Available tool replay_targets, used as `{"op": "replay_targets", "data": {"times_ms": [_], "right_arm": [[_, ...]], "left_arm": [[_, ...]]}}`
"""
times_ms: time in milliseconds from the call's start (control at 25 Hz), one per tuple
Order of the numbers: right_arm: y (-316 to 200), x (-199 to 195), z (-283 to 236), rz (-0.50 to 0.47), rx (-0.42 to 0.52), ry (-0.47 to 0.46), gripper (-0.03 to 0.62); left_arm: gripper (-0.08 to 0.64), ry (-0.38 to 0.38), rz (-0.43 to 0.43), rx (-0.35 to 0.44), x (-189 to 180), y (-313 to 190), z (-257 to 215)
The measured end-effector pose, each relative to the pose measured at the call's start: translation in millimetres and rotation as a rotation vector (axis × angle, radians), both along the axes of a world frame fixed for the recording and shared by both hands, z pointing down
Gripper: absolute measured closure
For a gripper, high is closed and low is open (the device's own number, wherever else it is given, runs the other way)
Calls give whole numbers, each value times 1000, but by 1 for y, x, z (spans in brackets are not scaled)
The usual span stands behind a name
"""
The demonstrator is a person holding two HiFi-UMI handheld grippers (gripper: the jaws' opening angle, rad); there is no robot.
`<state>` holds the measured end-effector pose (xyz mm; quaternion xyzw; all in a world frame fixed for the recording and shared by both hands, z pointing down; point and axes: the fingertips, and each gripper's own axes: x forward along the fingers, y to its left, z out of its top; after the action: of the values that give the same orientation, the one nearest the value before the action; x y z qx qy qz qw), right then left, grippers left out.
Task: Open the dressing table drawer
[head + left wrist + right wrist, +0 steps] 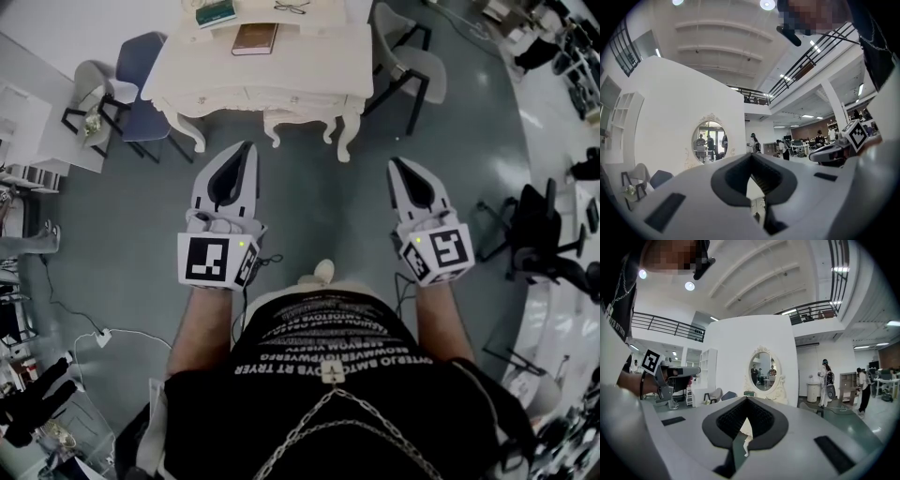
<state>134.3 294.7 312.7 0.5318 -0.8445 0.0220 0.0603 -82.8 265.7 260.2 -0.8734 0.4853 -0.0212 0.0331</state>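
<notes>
The cream dressing table (349, 58) with curved legs stands ahead of me, and its drawer front (225, 98) is closed. A brown book (254, 37) lies on its top. My left gripper (249, 146) is shut and empty, a short way in front of the table's front legs. Off to the right, my right gripper (395, 163) is also shut and empty, just beyond the table's right front leg. In the left gripper view the left gripper (751, 154) points towards the oval mirror (708, 140). The right gripper (746, 399) faces the same mirror (763, 371).
A pale chair (94, 94) and a blue chair (141, 70) stand left of the table, and a grey chair (412, 56) stands at its right. A black chair (534, 234) is at the far right. A cable (66, 309) runs over the grey floor at left. People stand in the distance.
</notes>
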Motion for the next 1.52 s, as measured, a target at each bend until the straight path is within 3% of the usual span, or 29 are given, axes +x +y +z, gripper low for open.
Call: {"op": "replay_targets", "data": {"times_ms": [320, 720, 1520], "right_arm": [[-17, 26, 8, -5, -2, -26, 591], [-30, 25, 18, -16, -19, -44, 591], [-141, 14, 15, 27, -32, -43, 591]], "left_arm": [[557, -5, -29, -20, 21, -14, 9], [558, 8, -56, -7, 22, -36, 3], [557, 12, 26, -33, 24, -162, 7]]}}
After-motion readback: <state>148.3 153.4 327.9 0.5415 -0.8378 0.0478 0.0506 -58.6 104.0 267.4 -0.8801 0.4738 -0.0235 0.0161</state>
